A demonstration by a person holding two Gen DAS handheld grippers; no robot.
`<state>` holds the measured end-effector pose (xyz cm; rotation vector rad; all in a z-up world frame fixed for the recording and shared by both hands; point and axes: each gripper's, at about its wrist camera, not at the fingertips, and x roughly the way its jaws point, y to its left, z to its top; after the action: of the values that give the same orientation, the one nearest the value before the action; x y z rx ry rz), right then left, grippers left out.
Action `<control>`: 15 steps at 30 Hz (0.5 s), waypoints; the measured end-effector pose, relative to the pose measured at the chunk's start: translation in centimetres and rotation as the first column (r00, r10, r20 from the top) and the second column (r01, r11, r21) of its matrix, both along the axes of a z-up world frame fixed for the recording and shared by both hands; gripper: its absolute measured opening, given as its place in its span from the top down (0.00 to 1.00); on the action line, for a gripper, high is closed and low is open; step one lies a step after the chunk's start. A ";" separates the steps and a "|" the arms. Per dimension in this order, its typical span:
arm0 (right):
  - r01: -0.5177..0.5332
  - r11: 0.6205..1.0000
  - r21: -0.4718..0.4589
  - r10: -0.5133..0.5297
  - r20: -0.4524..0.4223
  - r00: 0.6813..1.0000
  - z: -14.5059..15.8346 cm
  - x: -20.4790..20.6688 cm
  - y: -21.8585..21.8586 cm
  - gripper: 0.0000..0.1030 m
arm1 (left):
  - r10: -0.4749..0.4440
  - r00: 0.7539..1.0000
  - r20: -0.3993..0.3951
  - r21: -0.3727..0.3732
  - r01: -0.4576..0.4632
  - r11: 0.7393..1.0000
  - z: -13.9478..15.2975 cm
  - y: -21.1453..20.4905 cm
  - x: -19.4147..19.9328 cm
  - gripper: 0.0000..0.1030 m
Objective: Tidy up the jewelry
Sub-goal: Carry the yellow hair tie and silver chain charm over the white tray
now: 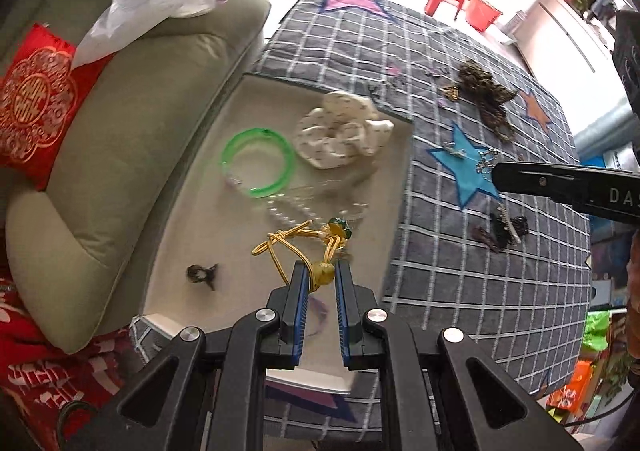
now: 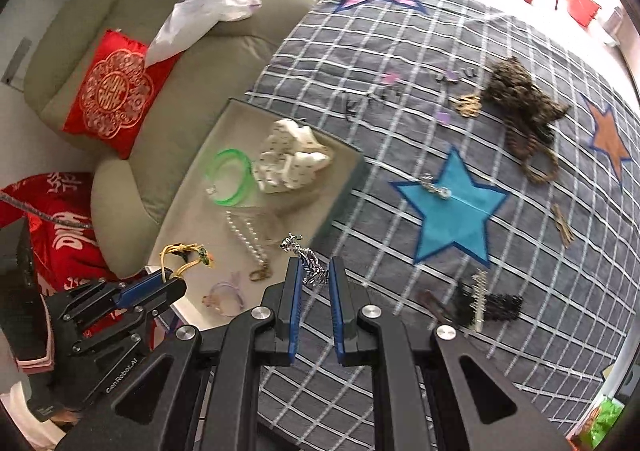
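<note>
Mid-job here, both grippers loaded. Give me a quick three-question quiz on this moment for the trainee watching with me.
1. True or false: the left gripper is shut on a yellow elastic hair tie.
2. Multiple choice: what does the right gripper hold? A) the green bangle B) a silver chain piece C) the leopard-print scrunchie
3. Fill in: the white dotted scrunchie lies in the ____.

Key
1. True; its bead sits between the pads, above the beige tray.
2. B; the bangle lies in the tray, the leopard-print scrunchie on the checked cloth.
3. Tray, beside the green bangle.
</note>
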<state>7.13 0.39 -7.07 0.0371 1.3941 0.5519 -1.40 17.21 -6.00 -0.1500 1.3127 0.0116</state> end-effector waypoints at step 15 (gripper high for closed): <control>-0.082 0.996 -0.015 0.082 -0.029 0.996 -1.9 1.3 6.1 0.86 | 0.126 0.992 -0.029 0.010 -0.125 0.992 -3.1 5.5 0.1 0.86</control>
<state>8.39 6.50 -8.92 -0.0252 1.4327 0.6107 -1.26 22.74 -9.07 -0.2259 1.3304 0.1268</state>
